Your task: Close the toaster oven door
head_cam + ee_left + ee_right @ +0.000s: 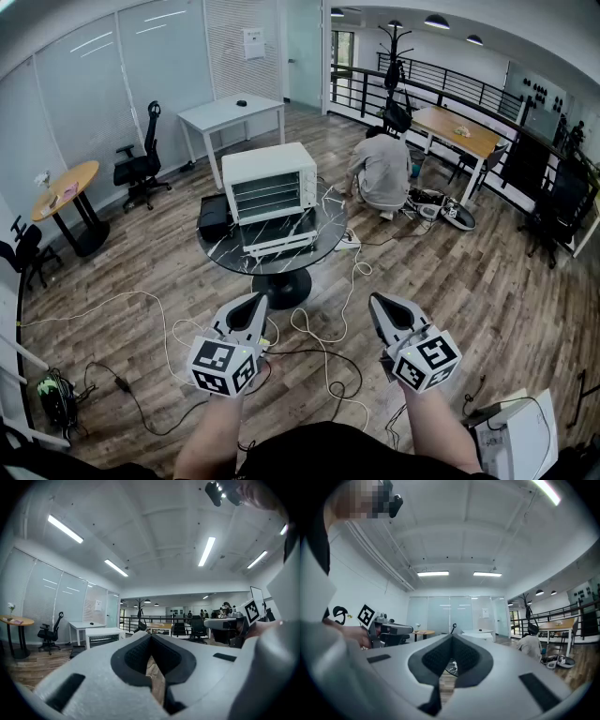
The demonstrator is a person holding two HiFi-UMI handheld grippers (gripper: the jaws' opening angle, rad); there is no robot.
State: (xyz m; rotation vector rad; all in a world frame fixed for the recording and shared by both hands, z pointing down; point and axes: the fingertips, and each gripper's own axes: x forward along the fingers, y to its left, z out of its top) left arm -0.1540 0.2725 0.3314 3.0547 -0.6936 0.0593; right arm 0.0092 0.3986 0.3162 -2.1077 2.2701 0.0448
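toaster oven [269, 183]: white, standing on the round dark table [323, 246], well ahead of both grippers.
oven door [277, 232]: open, dropped forward and down toward the near edge of the table, with racks showing inside.
left gripper [251, 302]: jaws pressed together with nothing between them; held low over the floor, well apart from the table.
right gripper [382, 302]: jaws likewise together and empty; level with the left one, just as far from the oven.
step in hand: apparently the approach; door untouched, nothing of the task done yet.
next move: probably to walk up to the table, bring one closed gripper under the front lip of the door, and swing it up and back until flush with the oven face.
care needed: cables [328, 352] looped on the floor between grippers and table, worth stepping over; possibly a risk of sliding the oven on the smooth top, so a steady lift rather than a shove.
bystander: person [382, 169] crouched beyond the table, away from the door's swing.
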